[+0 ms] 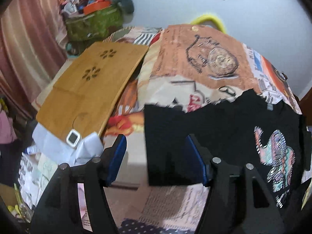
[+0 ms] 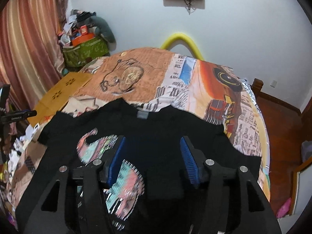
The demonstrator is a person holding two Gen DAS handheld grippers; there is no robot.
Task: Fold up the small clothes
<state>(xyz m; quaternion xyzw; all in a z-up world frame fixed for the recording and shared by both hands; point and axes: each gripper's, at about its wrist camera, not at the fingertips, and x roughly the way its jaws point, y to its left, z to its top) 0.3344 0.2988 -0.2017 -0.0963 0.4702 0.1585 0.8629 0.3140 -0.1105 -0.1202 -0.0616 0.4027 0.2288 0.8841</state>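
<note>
Patterned bedspread (image 2: pixel 195 95) covers the bed; black T-shirt (image 2: pixel 175 128) lies flat on its near part, collar toward the wall, bare spread beyond it. Wooden lap tray (image 1: pixel 87 85) sits clear of the shirt's left edge. Left gripper (image 1: pixel 155 158) and right gripper (image 2: pixel 152 159) hover over the shirt, jaws apart, nothing held.

Your black T-shirt (image 2: pixel 171 128) lies flat, print up, collar away from you, below the right gripper (image 2: pixel 153 160) and just right of the left gripper (image 1: pixel 156 159).
</note>
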